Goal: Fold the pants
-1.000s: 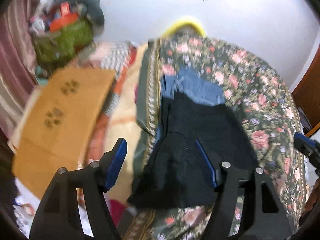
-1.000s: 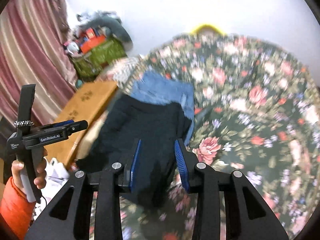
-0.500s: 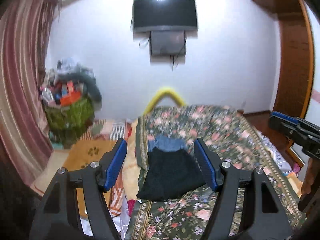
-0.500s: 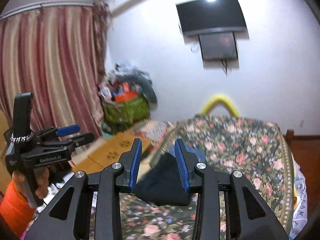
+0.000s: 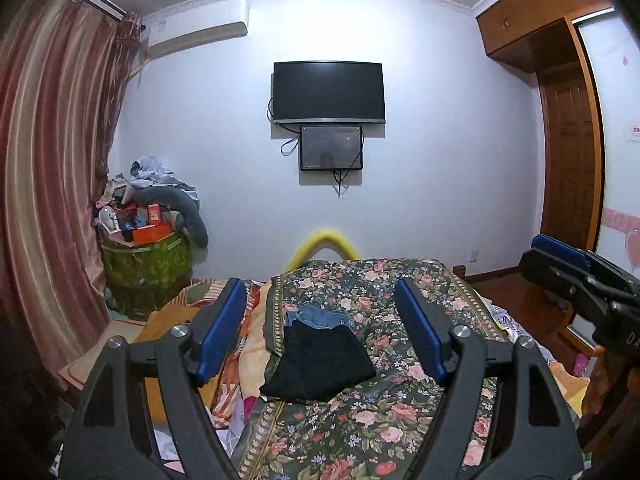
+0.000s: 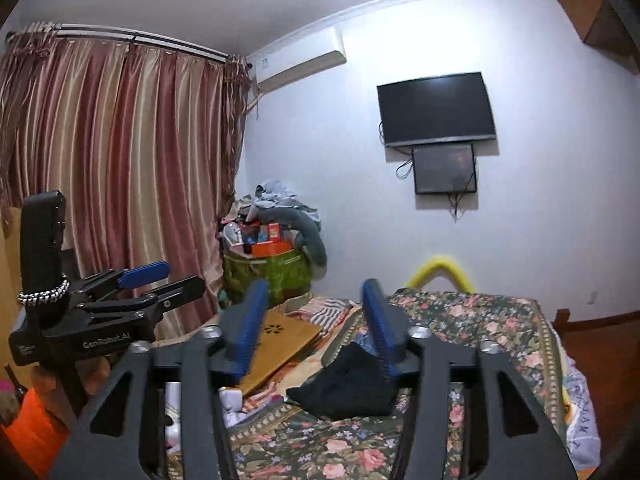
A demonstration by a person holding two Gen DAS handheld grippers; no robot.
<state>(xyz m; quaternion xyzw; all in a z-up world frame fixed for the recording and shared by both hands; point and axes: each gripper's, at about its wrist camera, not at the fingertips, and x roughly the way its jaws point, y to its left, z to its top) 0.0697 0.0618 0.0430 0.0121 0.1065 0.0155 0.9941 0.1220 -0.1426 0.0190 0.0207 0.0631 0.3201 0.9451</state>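
Both our grippers sit well back from the bed (image 5: 400,420), pointing nearly level across the room, with the pants (image 5: 320,360) ahead of and below them. The left gripper (image 5: 320,336) stands wide, nothing between its blue pads — its jaws have just been opening. The right gripper (image 6: 316,332) is also apart and empty, a little narrower, and its jaws have likewise just been opening.

The pants lie on the floral cover near the bed's left edge, well apart from both grippers. In the left view they sit straight ahead, framed between the jaws; in the right view they fall under the right-hand jaw, so the left gripper looks the better lined up, though neither is clearly closer.

They look like a dark, nearly black bundle — compact, roughly square, flat, edges fairly even. The long axis, if any, runs away from us toward the far wall. Just behind them lies a folded jeans (image 5: 316,314) piece, touching or slightly under their far edge.

We judge the folding done, or nearly so; any further move would mean reaching forward and down.
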